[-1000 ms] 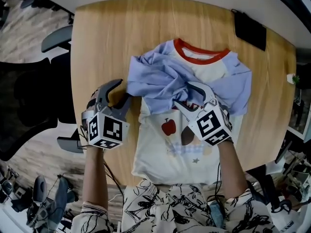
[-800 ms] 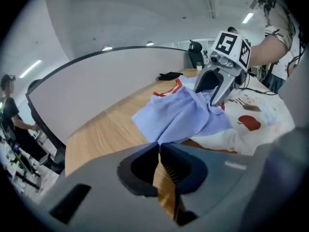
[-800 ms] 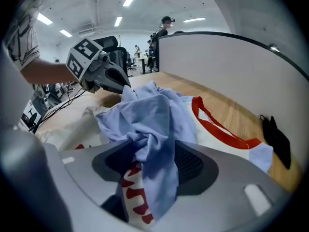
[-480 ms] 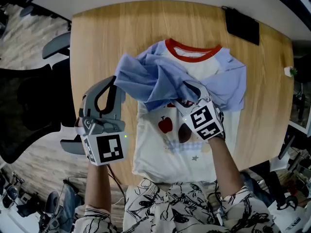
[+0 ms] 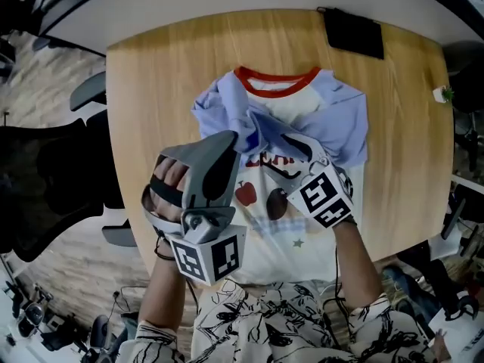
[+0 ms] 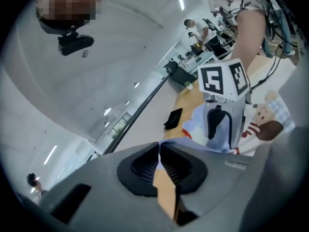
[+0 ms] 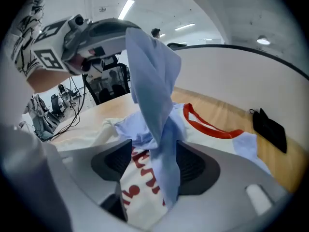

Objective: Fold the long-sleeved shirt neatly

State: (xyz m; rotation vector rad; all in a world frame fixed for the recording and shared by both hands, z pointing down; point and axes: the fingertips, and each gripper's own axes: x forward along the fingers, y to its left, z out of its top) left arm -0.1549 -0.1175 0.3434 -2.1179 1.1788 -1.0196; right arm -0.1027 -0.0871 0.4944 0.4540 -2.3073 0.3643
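A: left tongs [image 5: 231, 138] clamped on the blue sleeve [image 5: 261, 127], held up above the shirt [image 5: 287, 237]; sleeve hangs down between the right tongs [image 5: 286, 151]; those jaws half apart, just been opening, not pinching it.
B: shirt lies face up on the table [image 5: 144, 89], under both tongs; I'd keep the left pinch firm, draw the sleeve taut, lay it straight across the chest; no bunching.
A: count?
B: one shirt; two sleeves, other sleeve [image 5: 349, 123] flat, right of the right tongs; two tongs; one black pouch [image 5: 352, 32] beyond them.
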